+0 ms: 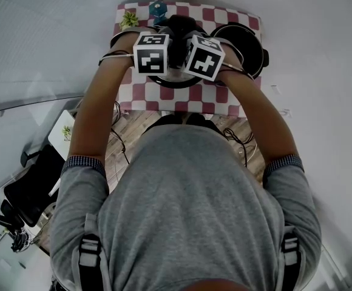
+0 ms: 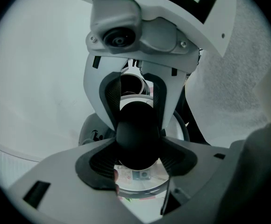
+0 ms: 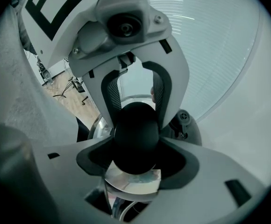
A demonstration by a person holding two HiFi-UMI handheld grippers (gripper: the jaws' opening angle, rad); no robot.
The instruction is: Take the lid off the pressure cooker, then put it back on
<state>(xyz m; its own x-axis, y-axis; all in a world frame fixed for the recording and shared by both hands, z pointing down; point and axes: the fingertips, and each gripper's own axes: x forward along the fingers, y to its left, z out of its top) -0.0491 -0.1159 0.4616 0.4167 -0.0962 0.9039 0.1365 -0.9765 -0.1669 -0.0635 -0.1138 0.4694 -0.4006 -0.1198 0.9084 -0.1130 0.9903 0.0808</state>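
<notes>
Left gripper view looks down on the polished round metal pressure-cooker lid, its shiny top and a small printed label showing at the bottom centre of the frame. Rising from its middle is a black rounded knob, which fills the centre of both gripper views.

The left hand-held gripper has its dark pads pressed on the knob from either side. The right hand-held gripper clasps the same knob from the opposite direction, so each one faces the other across it. Both sets of jaws stand fairly wide because the knob is broad, but neither is empty.

In the head view the two marker cubes sit close together at top centre, hiding most of the lid beneath them. The open black round cooker pot stands just right of them at upper right, so the lid is off the pot. Whether it rests on the red-and-white checked cloth below or hangs clear of it cannot be told.

The lid looks stiff and probably fairly heavy, with a smooth surface that would slip under rubber pads. The knob seems the only sound place to take hold. Gripped at that single point, the lid could tilt or swing, so reseating it likely calls for keeping it level over the rim.
</notes>
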